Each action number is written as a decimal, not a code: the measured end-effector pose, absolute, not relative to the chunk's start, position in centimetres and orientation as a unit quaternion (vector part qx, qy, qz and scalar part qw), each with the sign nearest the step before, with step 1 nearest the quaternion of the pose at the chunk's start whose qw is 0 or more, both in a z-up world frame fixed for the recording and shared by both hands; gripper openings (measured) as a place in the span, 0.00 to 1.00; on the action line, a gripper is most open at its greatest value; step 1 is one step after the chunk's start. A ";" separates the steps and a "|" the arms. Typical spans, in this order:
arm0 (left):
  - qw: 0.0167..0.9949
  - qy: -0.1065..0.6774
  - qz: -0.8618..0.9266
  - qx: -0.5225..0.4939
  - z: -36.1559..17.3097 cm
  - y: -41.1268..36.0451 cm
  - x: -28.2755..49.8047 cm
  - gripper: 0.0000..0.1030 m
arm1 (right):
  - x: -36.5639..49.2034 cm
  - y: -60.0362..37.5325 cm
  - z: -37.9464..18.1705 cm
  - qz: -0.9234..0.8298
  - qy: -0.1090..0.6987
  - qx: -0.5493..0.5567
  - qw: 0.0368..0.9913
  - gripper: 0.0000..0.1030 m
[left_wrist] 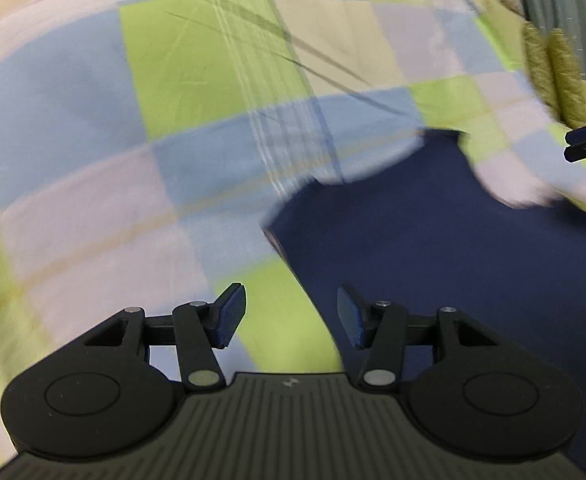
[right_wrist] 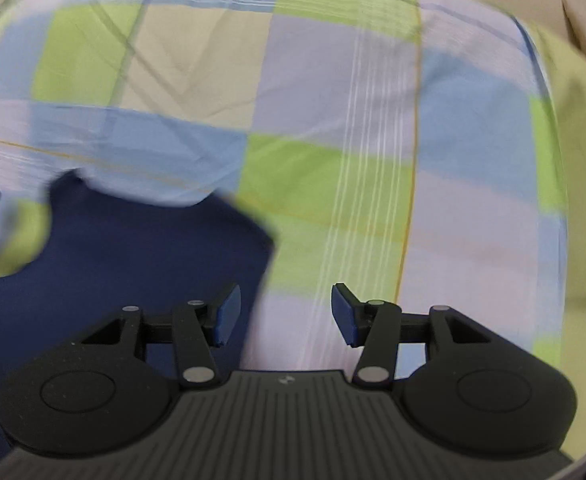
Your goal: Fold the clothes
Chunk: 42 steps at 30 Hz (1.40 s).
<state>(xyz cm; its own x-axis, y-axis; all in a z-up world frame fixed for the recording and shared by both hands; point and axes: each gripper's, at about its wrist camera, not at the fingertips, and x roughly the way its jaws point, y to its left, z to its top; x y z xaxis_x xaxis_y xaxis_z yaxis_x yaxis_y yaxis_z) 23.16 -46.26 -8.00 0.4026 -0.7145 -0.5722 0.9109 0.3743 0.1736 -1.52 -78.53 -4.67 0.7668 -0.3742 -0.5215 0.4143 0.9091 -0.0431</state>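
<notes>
A dark blue garment lies flat on a checked bedsheet of green, blue, lilac and beige squares. In the left wrist view it fills the lower right, and my left gripper stands open just over its left edge, nothing between the blue pads. In the right wrist view the same garment fills the lower left. My right gripper hangs open above its right edge, empty. The right gripper's tips show at the far right of the left wrist view. Both pictures are blurred.
The checked bedsheet spreads over the whole bed. A yellow-green blanket or pillow lies at the sheet's far right edge, and plain green bedding borders the sheet on the right. A beige wall shows beyond.
</notes>
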 end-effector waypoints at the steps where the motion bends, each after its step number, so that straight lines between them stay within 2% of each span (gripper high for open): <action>1: 0.799 0.217 -0.510 0.233 -8.2 -44.2 21.5 0.54 | -4.1 -77.1 -4.7 -0.197 0.272 0.049 0.940 0.50; 2: 0.795 0.228 -0.514 0.228 -8.4 -42.2 19.9 0.54 | -6.7 -75.7 -4.8 -0.186 0.275 0.061 0.941 0.55; 4: 0.785 0.248 -0.523 0.220 -9.0 -39.1 16.8 0.54 | -12.1 -72.9 -5.5 -0.176 0.278 0.072 0.942 0.57; 9: 0.746 0.321 -0.554 0.183 -11.6 -30.6 7.1 0.54 | -23.7 -67.8 -7.0 -0.198 0.280 0.100 0.934 0.57; 15: 0.703 0.389 -0.582 0.127 -15.5 -26.8 1.5 0.52 | -31.5 -64.2 -8.9 -0.220 0.272 0.164 0.922 0.58; 18: 0.697 0.399 -0.586 0.110 -17.4 -27.2 1.1 0.46 | -32.9 -62.9 -10.1 -0.216 0.282 0.168 0.920 0.58; 20: 0.690 0.412 -0.587 0.100 -18.9 -28.0 1.4 0.32 | -33.2 -62.7 -10.8 -0.214 0.291 0.165 0.918 0.58; 21: 0.687 0.419 -0.587 0.093 -19.4 -28.4 1.6 0.30 | -33.4 -62.6 -11.2 -0.213 0.296 0.163 0.917 0.58; 23: 0.681 0.430 -0.588 0.076 -20.1 -28.8 1.9 0.32 | -34.1 -62.6 -11.5 -0.215 0.301 0.165 0.914 0.58; 25: 0.673 0.442 -0.590 0.054 -20.8 -29.1 2.1 0.43 | -34.4 -63.0 -12.0 -0.210 0.307 0.174 0.912 0.58; 28: 0.665 0.448 -0.596 0.037 -21.3 -29.5 2.1 0.43 | -34.4 -63.6 -13.2 -0.198 0.319 0.186 0.908 0.59; 30: 0.663 0.448 -0.599 0.034 -21.5 -29.5 1.9 0.28 | -34.1 -64.0 -14.0 -0.184 0.320 0.203 0.907 0.59; 31: 0.663 0.447 -0.600 0.035 -21.4 -29.3 1.7 0.00 | -34.0 -64.2 -14.1 -0.178 0.317 0.213 0.907 0.59; 32: 0.662 0.445 -0.602 0.038 -21.1 -29.0 1.8 0.00 | -33.8 -64.7 -14.6 -0.165 0.309 0.240 0.906 0.58; 33: 0.661 0.442 -0.605 0.041 -20.8 -28.8 1.8 0.00 | -33.7 -65.1 -15.0 -0.156 0.306 0.264 0.901 0.53; 35: 0.663 0.423 -0.615 0.060 -19.1 -28.3 1.7 0.00 | -33.4 -65.7 -15.4 -0.153 0.319 0.287 0.890 0.01; 37: 0.666 0.397 -0.626 0.084 -16.8 -27.8 1.5 0.00 | -33.1 -66.4 -15.7 -0.157 0.341 0.305 0.875 0.02; 42: 0.673 0.351 -0.634 0.148 -12.5 -26.4 1.3 0.00 | -34.6 -66.0 -11.6 -0.186 0.356 0.210 0.891 0.01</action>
